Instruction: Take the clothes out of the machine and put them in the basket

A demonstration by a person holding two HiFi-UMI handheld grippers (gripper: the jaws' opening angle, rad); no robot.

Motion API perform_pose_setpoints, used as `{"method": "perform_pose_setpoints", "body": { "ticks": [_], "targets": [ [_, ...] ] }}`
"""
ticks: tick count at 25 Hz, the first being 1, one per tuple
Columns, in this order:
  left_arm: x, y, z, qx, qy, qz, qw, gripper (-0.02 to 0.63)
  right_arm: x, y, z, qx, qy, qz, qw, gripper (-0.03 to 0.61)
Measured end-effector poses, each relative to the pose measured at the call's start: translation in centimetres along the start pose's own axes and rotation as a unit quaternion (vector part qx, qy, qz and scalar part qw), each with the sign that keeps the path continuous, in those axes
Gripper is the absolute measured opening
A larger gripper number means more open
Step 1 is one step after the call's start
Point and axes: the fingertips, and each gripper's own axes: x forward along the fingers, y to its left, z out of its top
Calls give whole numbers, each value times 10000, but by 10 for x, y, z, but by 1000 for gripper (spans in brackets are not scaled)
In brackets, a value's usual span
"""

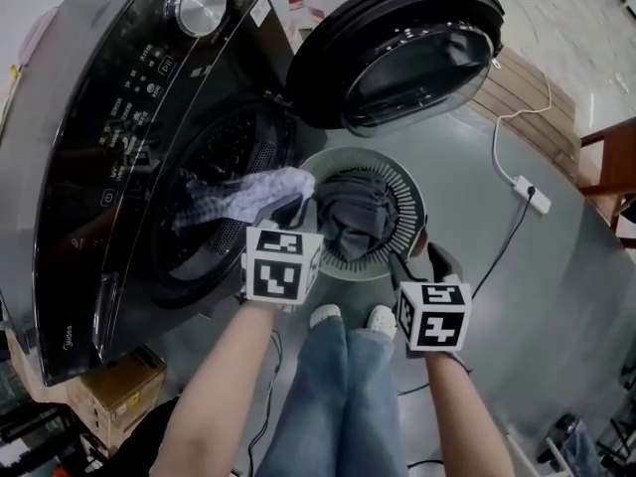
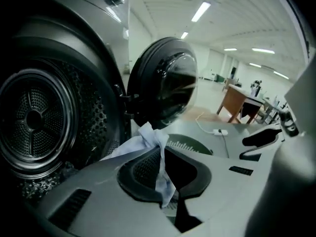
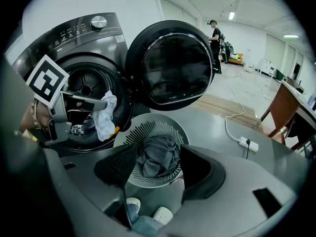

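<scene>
The dark front-loading machine (image 1: 109, 117) fills the left, its round door (image 1: 397, 53) swung open. My left gripper (image 1: 296, 210) is shut on a pale blue-white cloth (image 1: 253, 195), which hangs just outside the drum opening (image 1: 214, 202). The left gripper view shows the cloth (image 2: 148, 137) pinched between the pads of that gripper (image 2: 163, 169). The round slatted basket (image 1: 407, 207) stands on the floor below the door with grey clothes (image 1: 353, 217) in it. My right gripper (image 1: 422, 258) hovers open beside the basket; in its own view the gripper (image 3: 158, 169) frames the grey clothes (image 3: 158, 157).
A speckled garment (image 3: 76, 129) lies at the drum's lip. A white power strip (image 1: 529, 194) with its cable lies on the floor at right. A cardboard box (image 1: 119, 386) sits by the machine's base. My shoes (image 1: 350, 318) stand near the basket. A person (image 3: 215, 36) stands far off.
</scene>
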Motion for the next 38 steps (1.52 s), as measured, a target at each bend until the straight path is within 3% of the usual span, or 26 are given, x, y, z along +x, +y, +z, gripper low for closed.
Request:
{"method": "perform_pose_setpoints", "body": {
  "ticks": [4,8,11,17,18,19,20,28,34,38],
  "targets": [
    [4,-53,20,-37,-280,-791,9965,23,-4,-14,-6,116,31,-121,9999,273],
    [1,-102,42,-310,-637,-1789,9813,23,-7,-30,-9,261,36,-235,9994,272],
    [2,-118,46,-274,-642,-2005,9772,23,-8,-39,-10,325,33,-306,9990,272],
    [16,-111,23,-314,-168,-1754,9839,40,-7,-45,-9,367,40,-332,9988,272],
    [19,-109,18,-390,-45,-1741,9839,162,-6,-45,-9,357,48,-329,9988,272],
    [21,-108,12,-463,95,-1743,9836,323,-5,-45,-10,347,56,-325,9989,272],
    [23,-106,7,-499,219,-1717,9836,348,-4,-44,-10,338,66,-321,9989,272],
    [28,-48,-43,-104,722,-885,9934,353,11,-26,-17,204,189,-194,9994,272],
    [32,14,-79,116,1057,-295,9939,353,38,-3,-19,14,264,-89,9996,270],
    [31,62,-90,278,1075,359,9932,353,50,11,-14,-49,242,-37,9997,270]
  ]
}}
